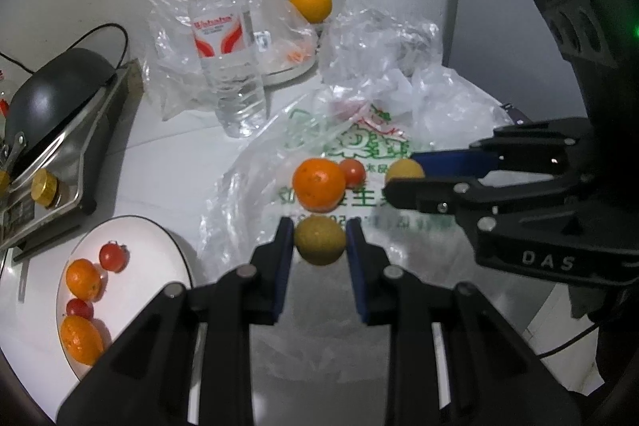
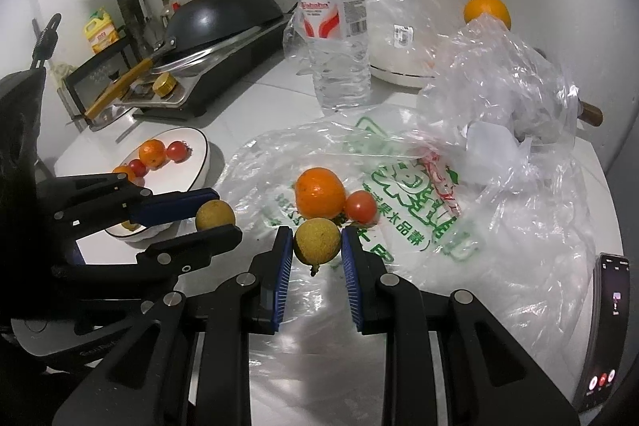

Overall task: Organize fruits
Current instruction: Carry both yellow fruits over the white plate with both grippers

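Observation:
My left gripper [image 1: 319, 238] is shut on a yellow-green round fruit [image 1: 319, 244], held just above the printed plastic bag [image 1: 359, 146]. My right gripper [image 2: 317, 242] is shut on a second yellow-green fruit [image 2: 317, 238]. Each wrist view also shows the other gripper from the side: the right gripper [image 1: 403, 172] with its fruit, and the left gripper [image 2: 223, 212] near the plate. An orange [image 2: 319, 192] and a small tomato [image 2: 360, 205] lie on the bag just beyond. The white plate [image 1: 139, 238] at left holds two oranges and two tomatoes.
A water bottle [image 1: 225, 46] stands behind the bag. A wok [image 2: 223, 10] sits on a stove at the left. Crumpled clear bags [image 2: 499, 74] pile up at the right, with another orange [image 2: 486, 8] behind them. A phone [image 2: 607, 326] lies at the right edge.

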A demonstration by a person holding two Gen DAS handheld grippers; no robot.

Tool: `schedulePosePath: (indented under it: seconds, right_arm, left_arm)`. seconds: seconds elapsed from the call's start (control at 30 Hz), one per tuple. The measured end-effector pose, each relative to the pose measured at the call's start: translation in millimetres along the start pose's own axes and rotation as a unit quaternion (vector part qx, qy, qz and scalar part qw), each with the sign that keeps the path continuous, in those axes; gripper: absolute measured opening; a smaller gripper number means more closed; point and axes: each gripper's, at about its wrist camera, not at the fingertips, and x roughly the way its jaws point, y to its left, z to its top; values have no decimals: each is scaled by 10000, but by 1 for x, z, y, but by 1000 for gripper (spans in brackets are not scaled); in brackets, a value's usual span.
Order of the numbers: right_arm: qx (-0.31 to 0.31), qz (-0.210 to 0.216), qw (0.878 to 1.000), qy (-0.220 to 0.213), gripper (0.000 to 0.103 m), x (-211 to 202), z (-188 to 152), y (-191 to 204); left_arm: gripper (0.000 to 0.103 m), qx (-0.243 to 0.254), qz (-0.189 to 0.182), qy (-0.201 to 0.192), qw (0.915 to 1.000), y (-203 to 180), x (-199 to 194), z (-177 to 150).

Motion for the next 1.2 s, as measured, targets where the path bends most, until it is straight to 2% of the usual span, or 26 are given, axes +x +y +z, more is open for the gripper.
schedulePosePath:
  seconds: [0.77,1.2]
  right_arm:
    - [-288,-15,9996,14,27,-2,5,44]
    - [-461,12,9989,124,27,11,13,66]
  left_arm:
    - [27,-217,74,-238,9995,25,-34,-19]
    - [27,-444,201,-264,9985,52,-44,-32]
